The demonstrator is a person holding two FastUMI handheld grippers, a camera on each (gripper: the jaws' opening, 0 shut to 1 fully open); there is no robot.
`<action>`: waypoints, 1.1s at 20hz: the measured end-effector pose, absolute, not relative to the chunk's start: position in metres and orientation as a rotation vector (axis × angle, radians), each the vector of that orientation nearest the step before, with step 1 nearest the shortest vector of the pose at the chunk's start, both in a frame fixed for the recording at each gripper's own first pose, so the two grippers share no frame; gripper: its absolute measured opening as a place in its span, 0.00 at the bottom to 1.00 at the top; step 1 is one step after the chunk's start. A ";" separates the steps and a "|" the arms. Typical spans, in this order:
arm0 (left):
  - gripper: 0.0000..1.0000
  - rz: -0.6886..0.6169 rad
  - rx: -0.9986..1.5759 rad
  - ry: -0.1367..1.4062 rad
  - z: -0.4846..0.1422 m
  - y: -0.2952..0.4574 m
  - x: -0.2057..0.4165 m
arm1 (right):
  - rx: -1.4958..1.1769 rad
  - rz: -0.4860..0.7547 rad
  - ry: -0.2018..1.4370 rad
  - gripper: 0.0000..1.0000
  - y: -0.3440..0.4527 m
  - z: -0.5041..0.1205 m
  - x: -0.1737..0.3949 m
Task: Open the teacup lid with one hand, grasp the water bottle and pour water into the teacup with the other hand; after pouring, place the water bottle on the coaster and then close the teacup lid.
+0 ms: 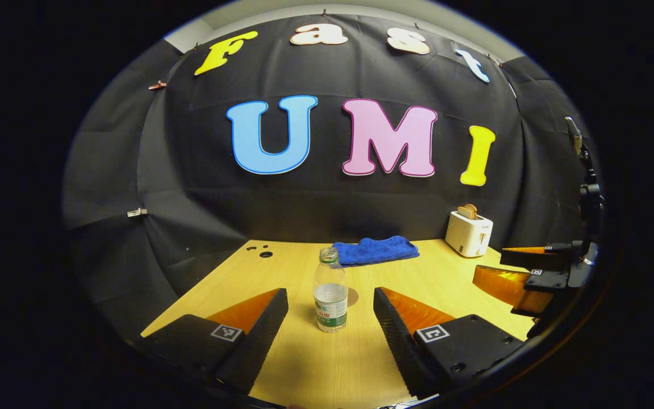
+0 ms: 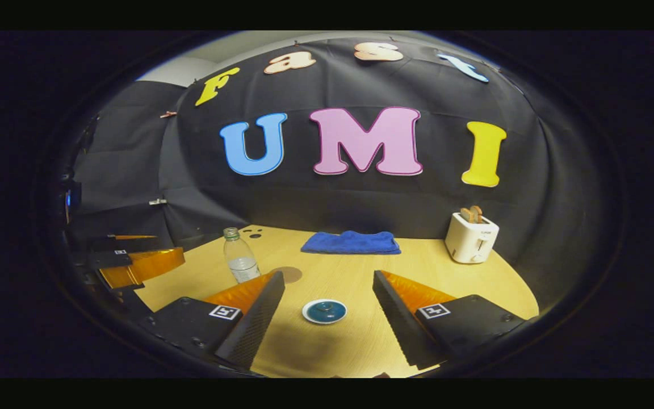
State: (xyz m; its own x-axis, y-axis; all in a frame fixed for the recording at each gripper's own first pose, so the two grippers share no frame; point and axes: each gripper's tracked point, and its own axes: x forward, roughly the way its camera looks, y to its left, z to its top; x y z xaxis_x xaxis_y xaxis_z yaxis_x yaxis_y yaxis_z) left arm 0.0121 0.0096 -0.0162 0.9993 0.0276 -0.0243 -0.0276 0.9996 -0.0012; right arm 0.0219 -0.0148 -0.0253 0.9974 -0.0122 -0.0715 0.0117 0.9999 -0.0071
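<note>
Spreading wide and gripping nothing, the left gripper [image 1: 330, 318] frames the clear plastic water bottle [image 1: 330, 295] between its two ribbed, wedge-shaped fingers [image 1: 259, 335], neither of which touches it. The right gripper [image 2: 327, 315] is likewise splayed and empty, with the small round teacup with a blue-glazed lid and white rim [image 2: 325, 311] sitting on the table between its fingers, low and apart from both.

By my reading, nothing of the task is done yet: the lid looks to be still on the cup, the bottle stands upright and unheld, and the thin round brown coaster [image 2: 288, 275] lies bare just behind the bottle. Lifting the lid, grasping, pouring, parking the bottle on the coaster and closing the cup all remain.

The bottle is a smooth transparent cylinder, about half full, with a green cap and a printed band near its base; it should be light and a little slippery. The lid appears glossy ceramic with a small central knob, though it is too small to be sure. The pale wooden table [image 2: 474, 284] has a matte grain. Farther back lie a folded blue terry cloth [image 2: 352, 242], soft and nubbly, and a boxy white toaster [image 2: 470, 237] with bread standing in its slots.
</note>
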 end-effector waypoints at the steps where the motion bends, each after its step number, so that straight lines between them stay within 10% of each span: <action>1: 0.96 0.030 -0.005 0.024 -0.015 0.010 0.012 | -0.005 -0.010 0.073 0.97 -0.015 -0.026 0.022; 22: 0.96 0.071 -0.100 0.169 -0.138 0.024 0.068 | -0.092 -0.022 0.191 0.98 -0.024 -0.153 0.124</action>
